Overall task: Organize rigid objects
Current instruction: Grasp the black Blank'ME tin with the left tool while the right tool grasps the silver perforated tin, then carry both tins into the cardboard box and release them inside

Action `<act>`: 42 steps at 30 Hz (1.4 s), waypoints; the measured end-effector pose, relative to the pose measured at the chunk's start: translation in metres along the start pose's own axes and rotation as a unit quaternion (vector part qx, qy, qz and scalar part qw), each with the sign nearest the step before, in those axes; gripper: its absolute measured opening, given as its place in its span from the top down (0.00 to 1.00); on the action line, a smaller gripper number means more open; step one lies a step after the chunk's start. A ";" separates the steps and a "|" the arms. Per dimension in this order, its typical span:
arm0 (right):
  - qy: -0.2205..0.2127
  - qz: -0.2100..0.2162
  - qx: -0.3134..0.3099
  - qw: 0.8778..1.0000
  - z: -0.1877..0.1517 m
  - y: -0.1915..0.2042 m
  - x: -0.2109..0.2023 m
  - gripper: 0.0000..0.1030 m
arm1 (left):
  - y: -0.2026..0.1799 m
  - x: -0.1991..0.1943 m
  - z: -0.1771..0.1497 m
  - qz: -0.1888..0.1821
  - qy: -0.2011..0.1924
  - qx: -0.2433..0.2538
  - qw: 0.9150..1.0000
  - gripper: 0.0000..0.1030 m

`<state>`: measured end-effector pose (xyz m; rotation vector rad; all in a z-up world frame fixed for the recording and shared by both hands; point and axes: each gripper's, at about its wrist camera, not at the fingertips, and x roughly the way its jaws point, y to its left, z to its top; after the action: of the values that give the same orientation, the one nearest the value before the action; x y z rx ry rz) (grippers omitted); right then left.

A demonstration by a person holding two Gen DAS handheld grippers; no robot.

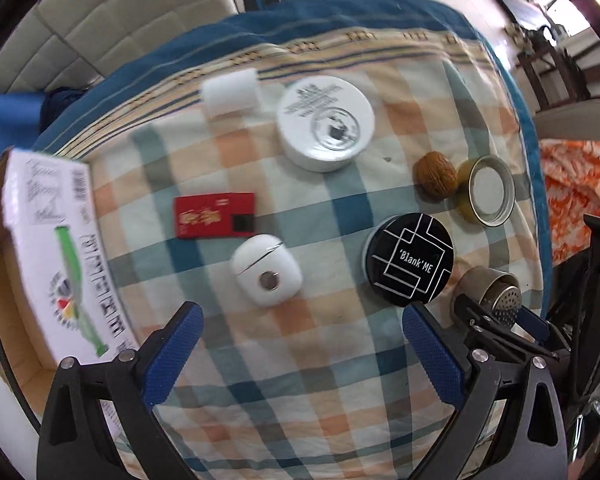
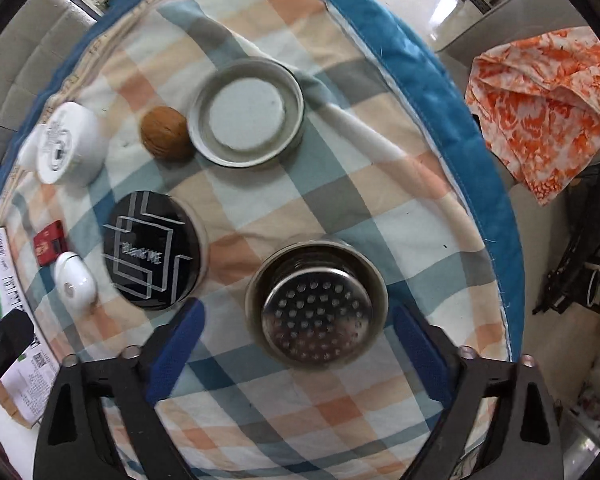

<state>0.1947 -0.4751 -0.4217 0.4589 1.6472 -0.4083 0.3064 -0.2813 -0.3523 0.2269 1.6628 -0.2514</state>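
Right wrist view: the right gripper (image 2: 296,344) has its fingers apart, one on each side of a steel strainer cup (image 2: 316,300) standing with its perforated insert facing up. Beyond the strainer cup, a walnut (image 2: 165,131) touches an upturned lid (image 2: 248,114). Left gripper (image 1: 300,354) fingers are spread too, near the white case (image 1: 266,274).

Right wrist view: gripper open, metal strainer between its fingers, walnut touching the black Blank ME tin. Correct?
Not quite. In the right wrist view the walnut sits beside the upturned metal lid, apart from the black Blank ME tin. The rest holds: the right gripper is open around the metal strainer.
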 end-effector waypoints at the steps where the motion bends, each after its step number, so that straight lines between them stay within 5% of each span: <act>1: -0.001 -0.010 0.000 1.000 0.002 -0.002 0.004 0.25 | -0.005 0.005 0.004 -0.003 0.006 0.006 1.000 0.01; 16: 0.033 0.001 0.007 0.999 0.025 -0.053 0.020 0.28 | -0.063 0.078 0.041 -0.010 0.094 0.064 0.993 0.01; 18: 0.036 0.000 0.007 0.999 0.027 -0.057 0.026 0.28 | -0.063 0.082 0.046 -0.004 0.089 0.071 0.993 0.03; 19: 0.036 0.001 0.008 0.999 0.028 -0.058 0.028 0.28 | -0.062 0.082 0.047 0.001 0.084 0.072 0.994 0.17; 22: 0.039 -0.003 0.006 0.999 0.026 -0.056 0.032 0.28 | -0.056 0.081 0.052 0.014 0.072 0.077 0.994 0.29; 32: 0.043 -0.011 0.008 0.999 0.028 -0.055 0.039 0.28 | -0.060 0.083 0.061 0.034 0.065 0.085 0.994 0.25; 42: 0.022 -0.017 -0.005 1.000 0.011 -0.041 0.021 0.29 | -0.062 0.055 0.048 0.040 0.017 0.099 0.994 0.29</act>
<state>0.1806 -0.5147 -0.4442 0.4352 1.7016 -0.4177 0.3275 -0.3544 -0.4101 0.4487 1.6586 -0.3547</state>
